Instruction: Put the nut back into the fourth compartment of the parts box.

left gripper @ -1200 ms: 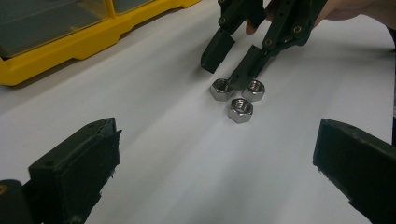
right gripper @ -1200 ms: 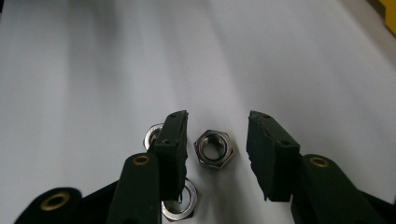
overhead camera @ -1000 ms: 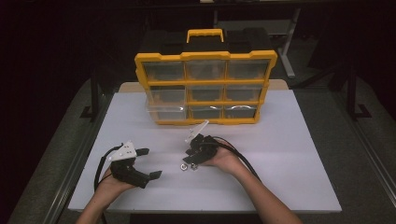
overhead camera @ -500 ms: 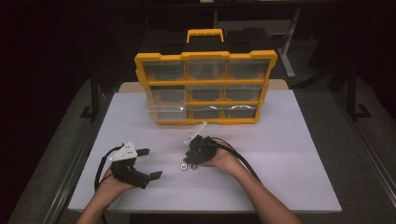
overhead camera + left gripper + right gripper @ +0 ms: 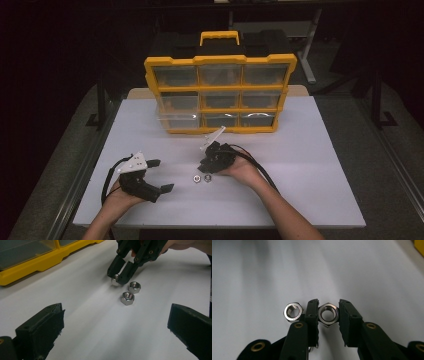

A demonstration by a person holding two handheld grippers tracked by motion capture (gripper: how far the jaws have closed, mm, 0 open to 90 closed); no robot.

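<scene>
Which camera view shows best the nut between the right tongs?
The right gripper view: the held nut sits large, pressed between both pads of the right tongs. The left gripper view shows it partly hidden by them; in the high view it is tiny.

Three shiny steel hex nuts lie close together on the white table. One nut [image 5: 328,314] sits flat, hole up, pinched between the right gripper's [image 5: 328,312] black pads. A second nut [image 5: 292,311] lies flat just beside it. A third nut [image 5: 127,298] rests near both.
</scene>
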